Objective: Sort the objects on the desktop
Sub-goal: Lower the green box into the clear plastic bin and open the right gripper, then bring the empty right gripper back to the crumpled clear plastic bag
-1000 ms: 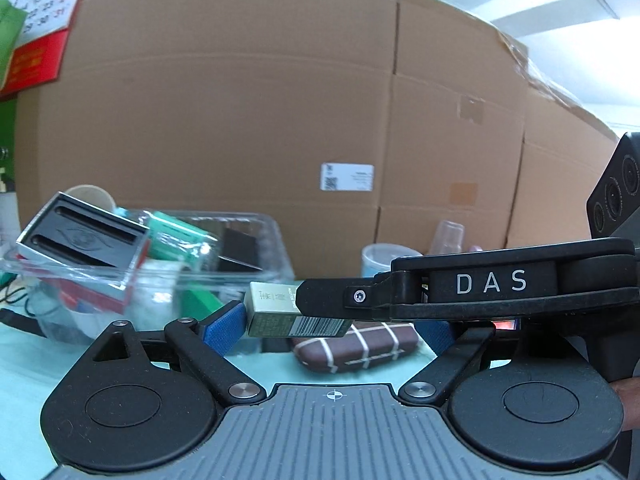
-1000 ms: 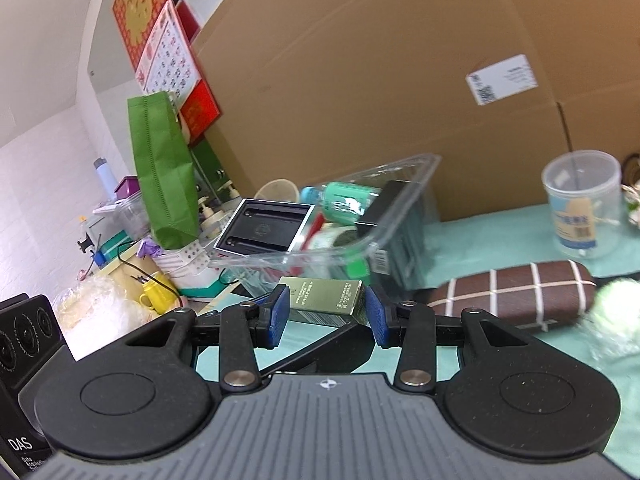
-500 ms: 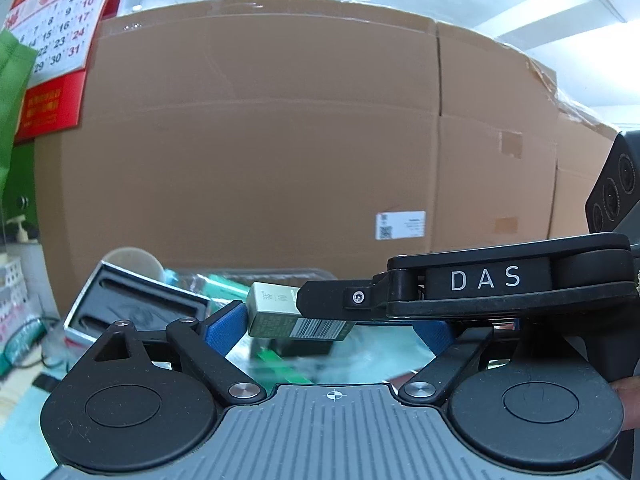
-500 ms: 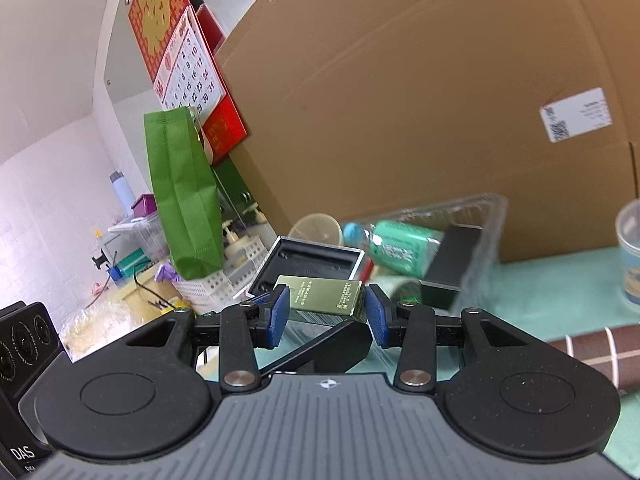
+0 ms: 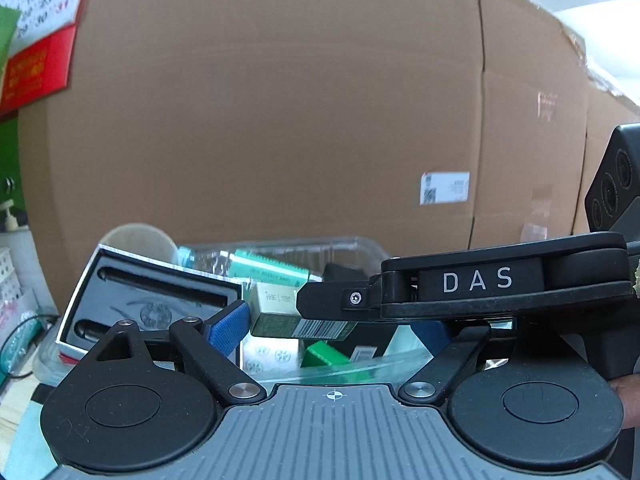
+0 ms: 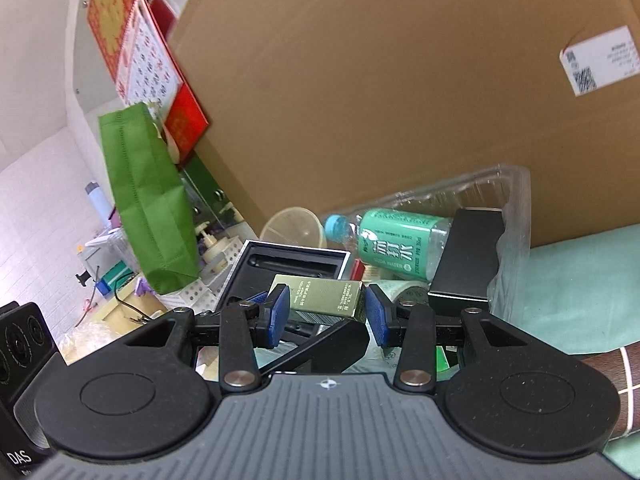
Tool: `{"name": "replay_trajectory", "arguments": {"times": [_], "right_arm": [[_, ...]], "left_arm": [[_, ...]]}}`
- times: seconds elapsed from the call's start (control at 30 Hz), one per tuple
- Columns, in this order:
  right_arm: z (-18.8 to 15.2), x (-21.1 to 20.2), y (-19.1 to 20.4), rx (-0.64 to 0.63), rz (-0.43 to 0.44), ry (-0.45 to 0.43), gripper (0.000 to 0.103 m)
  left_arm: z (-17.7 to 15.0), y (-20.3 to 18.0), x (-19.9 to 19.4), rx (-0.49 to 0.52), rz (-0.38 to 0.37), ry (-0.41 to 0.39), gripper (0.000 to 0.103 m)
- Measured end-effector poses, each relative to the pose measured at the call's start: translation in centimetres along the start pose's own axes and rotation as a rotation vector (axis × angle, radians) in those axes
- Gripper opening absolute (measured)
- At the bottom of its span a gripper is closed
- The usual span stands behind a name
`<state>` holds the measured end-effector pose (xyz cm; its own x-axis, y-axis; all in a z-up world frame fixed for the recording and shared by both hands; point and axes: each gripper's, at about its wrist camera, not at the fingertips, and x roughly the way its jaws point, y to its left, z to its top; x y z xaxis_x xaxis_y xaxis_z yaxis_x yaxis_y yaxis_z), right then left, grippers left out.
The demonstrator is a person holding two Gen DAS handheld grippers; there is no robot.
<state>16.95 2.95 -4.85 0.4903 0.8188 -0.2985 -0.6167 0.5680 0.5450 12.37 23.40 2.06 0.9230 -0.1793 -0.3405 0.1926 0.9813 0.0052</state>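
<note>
The right gripper [image 6: 325, 314] pinches one small olive-green box [image 6: 326, 295] between its two blue pads [image 6: 280, 312], holding it level above the clear plastic tray [image 6: 516, 208]. In the left wrist view the same box [image 5: 280, 312] shows its barcode end, with the right gripper's black finger crossing in front of it. The left gripper [image 5: 336, 326] is spread; one blue pad [image 5: 230, 326] is plain to see, the other mostly hidden behind the right gripper, and whether the near pad touches the box cannot be told.

Inside the tray, counted: one water bottle [image 6: 396, 246] with a green label and blue cap, lying on its side; one flat black box [image 6: 466, 268] leaning at the tray's right end; one open black case [image 6: 292, 266] with a silver rim; one clear cup [image 6: 294, 228] behind it — plus smaller green and white packs lower down (too cluttered to count). The tray stands on a table with a pale green cover [image 6: 580, 280], against a wall of cardboard boxes [image 6: 380, 80]. One brown striped pouch [image 6: 624, 376] lies at the right edge. One green bag [image 6: 148, 200] hangs at left.
</note>
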Motion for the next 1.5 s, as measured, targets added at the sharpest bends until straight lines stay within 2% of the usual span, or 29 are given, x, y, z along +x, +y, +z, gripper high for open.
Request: {"name": "replay_trajectory", "arguments": {"times": [0.2,0.57,0.97,1.2,1.27,1.4,1.5], "right_arm": [[-0.2,0.5,0.1,-0.017,-0.02,0.004,0.048],[-0.5,1.2,1.0,-0.083,-0.067,0.02,0.047],[-0.7,1.5,1.6,-0.108,-0.068,0.034,0.048],[-1.2,-0.7,2.8,-0.142,-0.057,0.015,0.049],[-1.4,-1.7,3.0,-0.145,-0.053,0.003,0.054],[-1.8,-4.1,3.3,-0.158,-0.056,-0.017,0.056],[-2.0,-6.1,2.9,-0.153,-0.061,-0.039,0.062]], "left_arm": [[-0.1,0.6,0.6,-0.008,-0.019,0.033,0.093],[-1.1,2.2,1.1,-0.083,-0.061,0.03,0.093],[-1.5,2.2,0.3,-0.087,-0.044,0.015,0.093],[-1.5,1.0,-1.8,-0.088,-0.044,-0.004,0.095],[-1.6,0.3,-2.5,-0.08,-0.044,-0.011,0.095],[-1.9,-1.7,-3.9,-0.056,-0.051,-0.016,0.097],[-2.3,-3.5,-4.8,-0.035,-0.046,-0.024,0.099]]}}
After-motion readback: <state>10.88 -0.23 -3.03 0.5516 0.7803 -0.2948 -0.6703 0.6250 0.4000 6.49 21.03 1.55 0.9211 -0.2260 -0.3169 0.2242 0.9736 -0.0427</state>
